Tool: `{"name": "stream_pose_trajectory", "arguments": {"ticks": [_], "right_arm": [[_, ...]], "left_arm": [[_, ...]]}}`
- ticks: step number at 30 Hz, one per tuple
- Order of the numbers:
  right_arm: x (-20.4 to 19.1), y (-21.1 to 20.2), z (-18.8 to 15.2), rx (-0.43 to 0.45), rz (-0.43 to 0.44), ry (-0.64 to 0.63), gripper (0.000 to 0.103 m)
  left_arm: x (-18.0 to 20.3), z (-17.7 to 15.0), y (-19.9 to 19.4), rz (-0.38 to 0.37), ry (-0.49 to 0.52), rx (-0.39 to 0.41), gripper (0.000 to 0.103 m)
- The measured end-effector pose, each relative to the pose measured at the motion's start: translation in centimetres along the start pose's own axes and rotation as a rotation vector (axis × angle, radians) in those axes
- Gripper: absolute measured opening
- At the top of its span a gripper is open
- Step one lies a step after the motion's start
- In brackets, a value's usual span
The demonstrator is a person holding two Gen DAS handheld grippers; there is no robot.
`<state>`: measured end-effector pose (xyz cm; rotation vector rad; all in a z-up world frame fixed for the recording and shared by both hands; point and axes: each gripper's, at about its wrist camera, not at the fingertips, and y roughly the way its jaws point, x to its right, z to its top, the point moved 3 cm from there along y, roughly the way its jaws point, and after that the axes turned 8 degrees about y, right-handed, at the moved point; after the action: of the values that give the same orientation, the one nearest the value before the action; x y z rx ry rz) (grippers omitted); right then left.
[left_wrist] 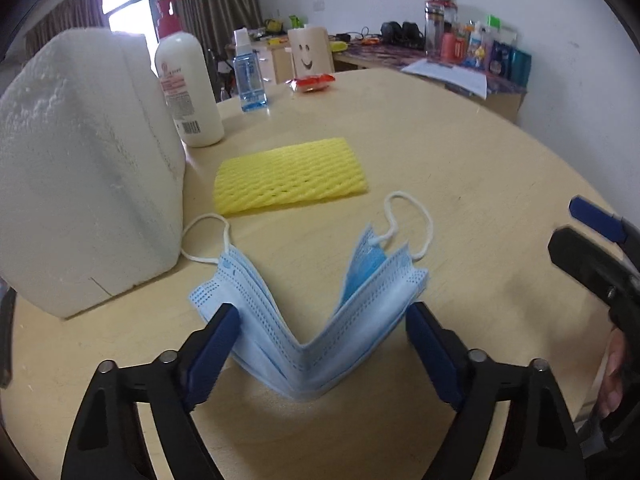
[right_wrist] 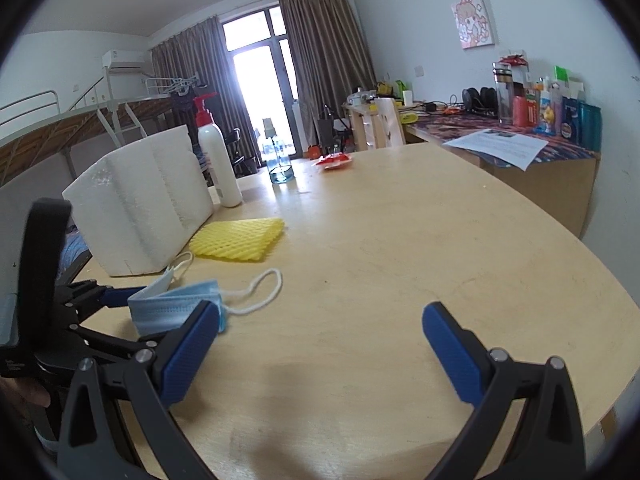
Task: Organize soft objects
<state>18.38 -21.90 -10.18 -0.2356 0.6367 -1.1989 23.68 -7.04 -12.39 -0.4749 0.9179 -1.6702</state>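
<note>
The table [right_wrist: 400, 240] is round, and its curved edge runs on the right and on the near side; most of its right half is bare wood, so there is wide room there. On the left a white foam block [left_wrist: 80, 168] stands upright and closes that side, with a lotion bottle [left_wrist: 188, 80] just behind it and a blue bottle [left_wrist: 250, 76] a little further back. A yellow foam net [left_wrist: 292, 174] lies flat just beside the block, its long side going across the left wrist view. The mask [left_wrist: 312, 320] lies near the front edge, between the net and the camera, bent into a V with both ends lifted. Its fold points to the camera and its long axis runs left to right. One ear loop [left_wrist: 412, 220] lies on the wood behind it; the other reaches the foot of the block. The left gripper [left_wrist: 320, 344] points steeply down at the table, and its pads [left_wrist: 212, 344] press on both ends of the mask, so it grasps the mask. The right gripper [right_wrist: 320, 344] points more level, over the bare wood just right of the mask, with its jaws wide apart and nothing between them.
</note>
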Motion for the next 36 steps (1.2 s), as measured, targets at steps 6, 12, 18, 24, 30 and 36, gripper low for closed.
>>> {"name": "stream_pose_trajectory", "arguments": {"ticks": [6, 12, 18, 24, 30, 36], "right_arm": [[0.4, 0.4, 0.0, -0.009, -0.002, 0.007, 0.103], [0.6, 0.3, -0.1, -0.013, -0.003, 0.007, 0.103], [0.4, 0.3, -0.2, -0.016, -0.004, 0.006, 0.103], [0.5, 0.3, -0.4, -0.025, -0.012, 0.003, 0.102], [0.3, -0.1, 0.0, -0.013, -0.023, -0.007, 0.103], [-1.1, 0.1, 0.6, -0.015, -0.012, -0.045, 0.103]], "left_arm": [[-0.1, 0.1, -0.2, -0.004, -0.007, 0.007, 0.061], [-0.4, 0.2, -0.3, -0.010, -0.031, 0.017, 0.038], [-0.5, 0.2, -0.4, -0.021, -0.045, 0.028, 0.014], [-0.1, 0.0, -1.4, -0.013, -0.009, 0.071, 0.011], [-0.3, 0.0, -2.3, -0.028, 0.001, 0.101, 0.011], [-1.4, -0.6, -3.6, -0.011, -0.018, 0.140, 0.011]]}}
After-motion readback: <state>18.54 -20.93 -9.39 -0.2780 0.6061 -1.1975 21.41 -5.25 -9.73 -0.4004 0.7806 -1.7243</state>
